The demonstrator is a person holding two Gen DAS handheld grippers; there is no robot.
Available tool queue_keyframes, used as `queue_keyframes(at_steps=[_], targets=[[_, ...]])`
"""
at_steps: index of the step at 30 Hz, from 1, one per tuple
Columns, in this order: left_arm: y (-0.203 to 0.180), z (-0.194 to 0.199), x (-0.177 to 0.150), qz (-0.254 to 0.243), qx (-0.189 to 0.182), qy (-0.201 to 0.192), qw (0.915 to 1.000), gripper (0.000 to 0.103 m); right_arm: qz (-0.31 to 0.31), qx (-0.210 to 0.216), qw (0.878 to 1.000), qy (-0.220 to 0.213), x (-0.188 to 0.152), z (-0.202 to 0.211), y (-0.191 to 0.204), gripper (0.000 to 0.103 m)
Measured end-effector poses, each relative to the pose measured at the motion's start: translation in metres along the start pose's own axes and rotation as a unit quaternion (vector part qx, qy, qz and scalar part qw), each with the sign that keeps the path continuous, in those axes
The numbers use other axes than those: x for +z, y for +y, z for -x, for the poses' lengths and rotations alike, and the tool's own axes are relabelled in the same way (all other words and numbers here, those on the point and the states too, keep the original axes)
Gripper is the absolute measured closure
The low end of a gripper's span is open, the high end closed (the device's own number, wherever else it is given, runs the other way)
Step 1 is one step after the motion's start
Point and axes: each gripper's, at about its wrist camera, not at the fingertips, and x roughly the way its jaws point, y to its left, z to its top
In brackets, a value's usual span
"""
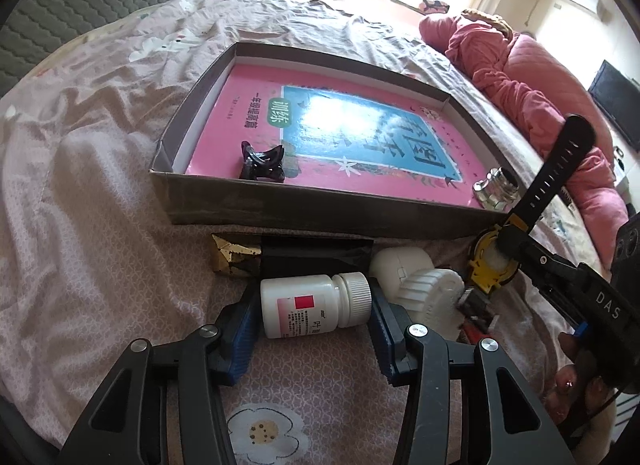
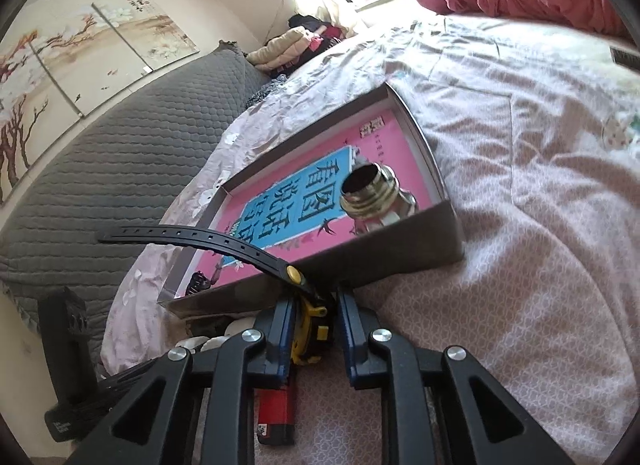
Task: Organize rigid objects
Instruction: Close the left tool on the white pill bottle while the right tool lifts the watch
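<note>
The left gripper had its blue fingers set on both ends of a white pill bottle. One finger sat at the bottom of the bottle and the other at its ribbed cap, so the fingers were gripping the bottle. The bottle lay on its side on the bed, on a pink sheet with white flowers.

The right gripper had its fingers closed on a yellow and black watch. They pinched the round yellow body of the watch. The black strap, full of little holes, stuck up and away from the fingers.

Just beside the bottle lay a white ribbed lid and a round white thing. Behind the bottle were a flat black thing and a gold and black box. A red and black lighter lay on the sheet under the right gripper.

Past these things sat a wide, low cardboard box on the bed. A pink book with a blue picture lay flat inside it. On the book sat a black hair clip near one corner and a shiny metal part near the other corner.

A pink quilt was bunched up at the far side of the bed. A grey padded headboard stood along the wall.
</note>
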Motion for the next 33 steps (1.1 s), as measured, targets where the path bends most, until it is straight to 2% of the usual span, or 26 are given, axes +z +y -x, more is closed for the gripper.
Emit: queue_keyframes(at_steps=[6, 15, 33], targets=[[-0.003, 0.010, -0.002, -0.002, -0.010, -0.012, 0.9999, 0.052, 0.032, -0.006, 0.999, -0.017, 0.001, 0.009, 0.012, 0.083], [-0.005, 0.029, 0.001, -0.004, -0.022, -0.039, 0.9990, 0.052, 0.041, 0.009, 0.998, -0.053, 0.008, 0.024, 0.017, 0.084], [-0.009, 0.051, 0.004, -0.018, -0.027, -0.077, 0.9965, 0.052, 0.021, 0.032, 0.996, -0.084, 0.014, 0.033, 0.015, 0.084]])
